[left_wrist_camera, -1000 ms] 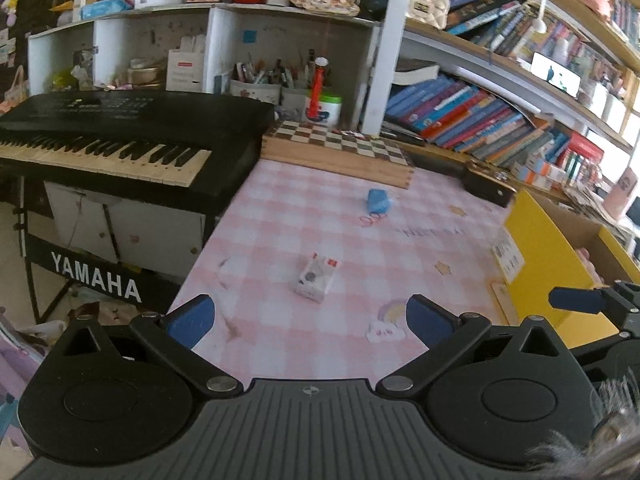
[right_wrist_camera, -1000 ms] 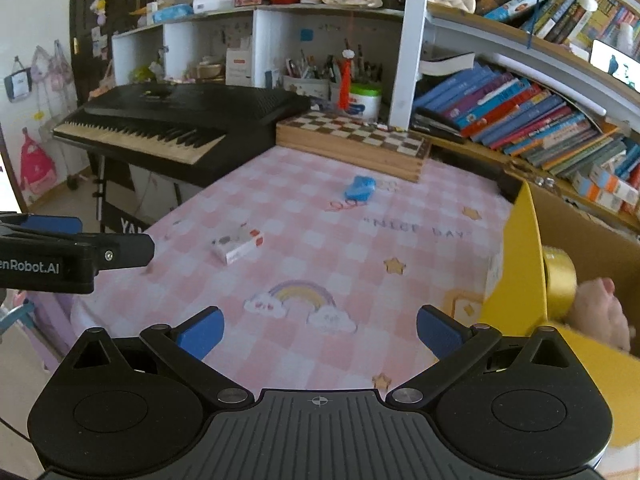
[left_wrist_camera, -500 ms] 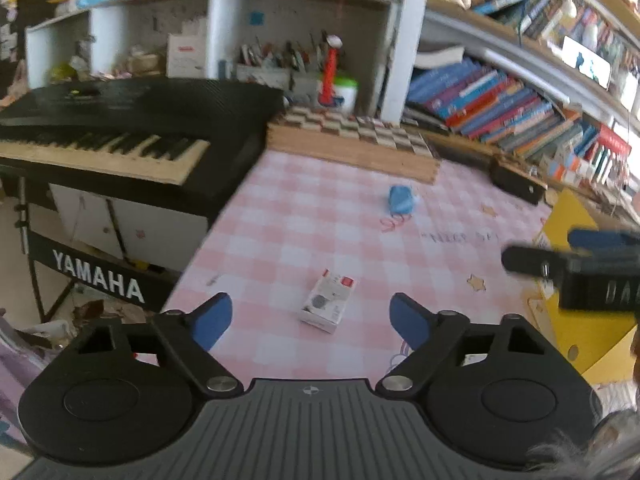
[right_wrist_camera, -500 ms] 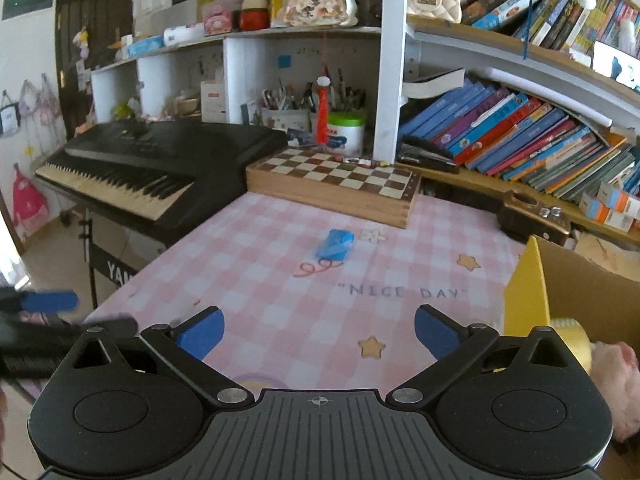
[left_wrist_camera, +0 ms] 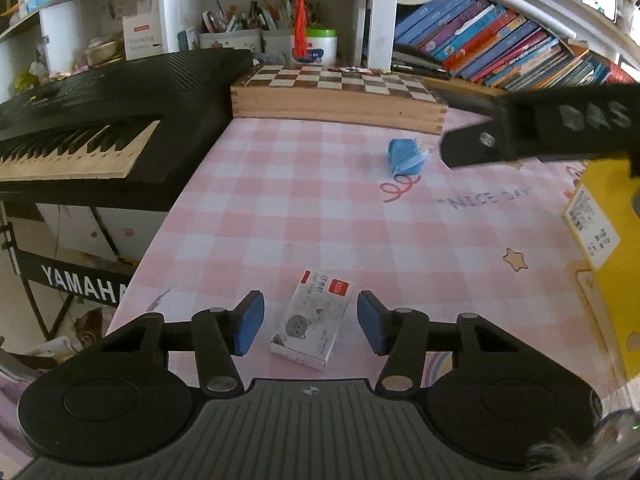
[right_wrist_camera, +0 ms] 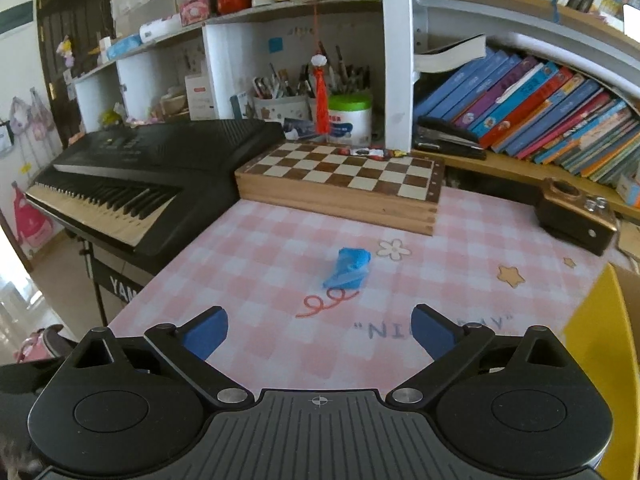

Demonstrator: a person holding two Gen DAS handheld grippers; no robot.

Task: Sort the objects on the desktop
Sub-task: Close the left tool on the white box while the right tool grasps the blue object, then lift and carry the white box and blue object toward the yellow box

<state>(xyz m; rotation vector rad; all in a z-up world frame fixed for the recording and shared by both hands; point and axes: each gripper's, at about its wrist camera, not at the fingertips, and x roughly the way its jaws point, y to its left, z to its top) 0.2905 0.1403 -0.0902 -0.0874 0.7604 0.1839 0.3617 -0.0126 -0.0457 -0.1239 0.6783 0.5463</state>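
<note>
Two items left out on the pink checked desk (left_wrist_camera: 304, 200): small white card box (left_wrist_camera: 310, 322) near the front edge, lying flat and bracketed by the spread, empty left tongs (left_wrist_camera: 308, 322), and a crumpled blue packet (right_wrist_camera: 347, 266) farther back, close to the chessboard case (right_wrist_camera: 340, 184), ahead of the spread, empty right tongs (right_wrist_camera: 320, 330). Yellow bin (left_wrist_camera: 608, 248) at right edge, presumably the destination; contents not visible. Box printed with red label and grey round figure, edges crisp, rigid-looking.
</note>
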